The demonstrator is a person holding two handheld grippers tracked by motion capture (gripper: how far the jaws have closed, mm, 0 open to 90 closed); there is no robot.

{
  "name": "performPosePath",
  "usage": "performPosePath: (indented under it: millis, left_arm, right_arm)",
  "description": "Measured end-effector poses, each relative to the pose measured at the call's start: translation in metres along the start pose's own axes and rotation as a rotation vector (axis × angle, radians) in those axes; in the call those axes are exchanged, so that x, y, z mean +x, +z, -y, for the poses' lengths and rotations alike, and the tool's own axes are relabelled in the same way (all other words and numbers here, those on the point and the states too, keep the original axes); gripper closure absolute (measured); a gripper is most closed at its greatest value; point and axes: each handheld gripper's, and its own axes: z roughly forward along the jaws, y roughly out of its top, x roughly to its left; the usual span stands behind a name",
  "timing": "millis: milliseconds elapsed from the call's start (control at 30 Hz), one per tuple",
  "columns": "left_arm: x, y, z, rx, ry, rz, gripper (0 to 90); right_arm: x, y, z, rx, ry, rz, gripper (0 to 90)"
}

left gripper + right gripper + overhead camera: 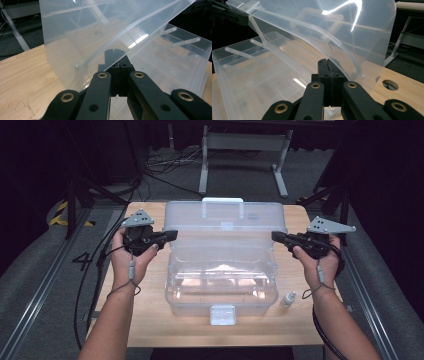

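Left gripper (172,235) at the left edge of the raised lid (225,217), jaws together, tips at the lid's edge. Clear plastic box (222,285) mid-table, lid tilted up at the far side. Right gripper (276,236) likewise at the lid's right edge, jaws together. Small bottle (288,299) just right of the box, near side.

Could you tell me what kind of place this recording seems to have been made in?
Probably a lab or studio recording bay rather than a home: a small wooden table stands on grey carpet between floor rails, with black curtains, loose cables and a metal stand frame behind it.
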Motion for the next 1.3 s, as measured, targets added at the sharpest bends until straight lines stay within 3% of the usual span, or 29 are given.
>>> performPosePath:
  millis: [167, 400, 700, 833, 967, 1100, 1300]
  left_arm:
    - [0.004, 0.001, 0.000, -0.009, -0.023, 0.009, 90.0]
    - [0.005, 0.001, -0.001, -0.007, -0.023, 0.007, 90.0]
    - [0.005, 0.001, -0.002, 0.001, -0.022, 0.008, 90.0]
    - [0.004, 0.001, -0.002, 0.003, -0.017, 0.005, 90.0]
    - [0.004, 0.001, -0.002, 0.004, -0.019, 0.004, 90.0]
    - [0.003, 0.001, -0.004, 0.006, -0.016, 0.001, 90.0]
    - [0.002, 0.000, -0.005, 0.006, -0.011, 0.002, 90.0]
  right_arm:
    - [-0.002, 0.002, -0.001, 0.005, 0.001, 0.003, 90.0]
    - [0.000, -0.001, 0.001, 0.005, -0.006, 0.007, 89.0]
    - [0.007, -0.024, -0.001, -0.018, -0.037, 0.023, 86.4]
    - [0.010, -0.038, 0.000, -0.025, -0.051, 0.052, 84.1]
    - [0.011, -0.047, 0.001, -0.036, -0.056, 0.081, 80.3]
    - [0.009, -0.055, 0.003, -0.060, -0.038, 0.111, 69.3]
    - [0.006, -0.053, 0.003, -0.058, -0.052, 0.169, 55.8]
